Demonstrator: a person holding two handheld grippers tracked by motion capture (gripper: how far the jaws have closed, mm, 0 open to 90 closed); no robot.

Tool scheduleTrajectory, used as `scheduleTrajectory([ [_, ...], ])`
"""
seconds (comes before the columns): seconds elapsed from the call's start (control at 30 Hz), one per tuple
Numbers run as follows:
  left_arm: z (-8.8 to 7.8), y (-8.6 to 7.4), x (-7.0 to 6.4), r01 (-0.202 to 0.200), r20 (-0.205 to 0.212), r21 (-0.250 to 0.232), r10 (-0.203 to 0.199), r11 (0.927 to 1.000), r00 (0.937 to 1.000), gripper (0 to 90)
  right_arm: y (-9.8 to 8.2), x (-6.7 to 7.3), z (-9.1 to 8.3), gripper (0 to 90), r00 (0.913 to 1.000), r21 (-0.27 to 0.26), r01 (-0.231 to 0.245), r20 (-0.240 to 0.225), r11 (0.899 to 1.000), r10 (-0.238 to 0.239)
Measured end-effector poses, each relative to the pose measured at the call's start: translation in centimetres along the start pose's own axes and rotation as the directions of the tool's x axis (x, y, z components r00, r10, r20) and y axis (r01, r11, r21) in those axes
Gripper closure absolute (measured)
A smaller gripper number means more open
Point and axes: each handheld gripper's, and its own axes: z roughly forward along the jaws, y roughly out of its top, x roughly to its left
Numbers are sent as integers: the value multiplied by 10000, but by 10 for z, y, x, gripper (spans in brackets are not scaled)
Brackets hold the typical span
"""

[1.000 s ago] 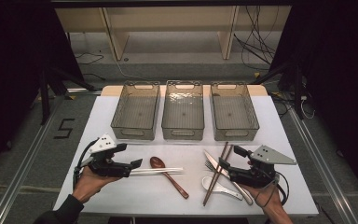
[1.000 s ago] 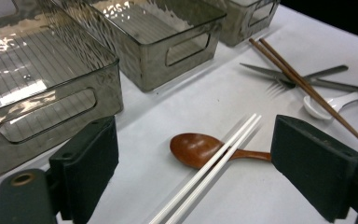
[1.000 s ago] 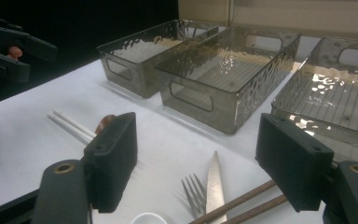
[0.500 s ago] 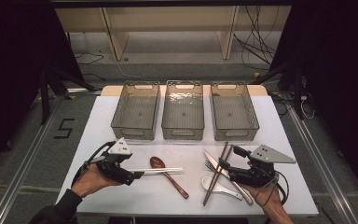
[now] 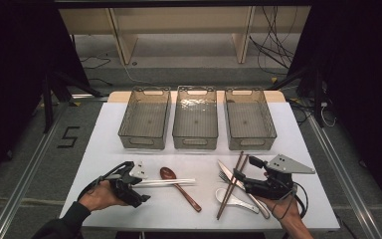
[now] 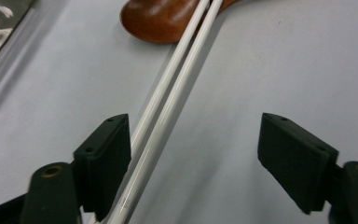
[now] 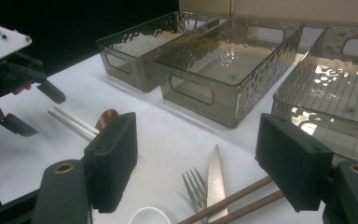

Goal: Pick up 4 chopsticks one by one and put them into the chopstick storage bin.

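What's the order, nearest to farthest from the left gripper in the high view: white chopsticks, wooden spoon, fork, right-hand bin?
1. White chopsticks, between the left gripper's open jaws.
2. Wooden spoon, just beyond, crossing under them.
3. Fork, right of centre.
4. Right-hand bin, far right corner.

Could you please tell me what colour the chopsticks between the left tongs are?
The chopsticks are white, clearest in the left gripper view.

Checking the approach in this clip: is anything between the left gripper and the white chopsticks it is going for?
Nothing visible. The left gripper has just been closing; its jaws already straddle the white chopsticks, which lie against one pad, the other apart. The far ends cross the brown spoon, clear of the jaws.
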Motion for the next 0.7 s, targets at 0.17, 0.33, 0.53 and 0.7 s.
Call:
scheduleTrajectory([
  [0.17,3,-2,4,-53,51,103,52,9999,10000,363,0,0,1,304,10000,56,-55,-34,10000,55],
  [0.33,10,-1,7,-136,204,421,128,9990,9997,425,0,0,1,305,9999,94,-82,-63,9999,83],
  [0.53,13,0,10,-203,193,543,193,9983,9996,455,0,0,1,305,9999,109,-86,-92,9999,87],
  [0.7,15,1,11,-341,263,613,325,9975,9991,479,0,0,1,306,9999,102,-100,-105,9999,101],
])
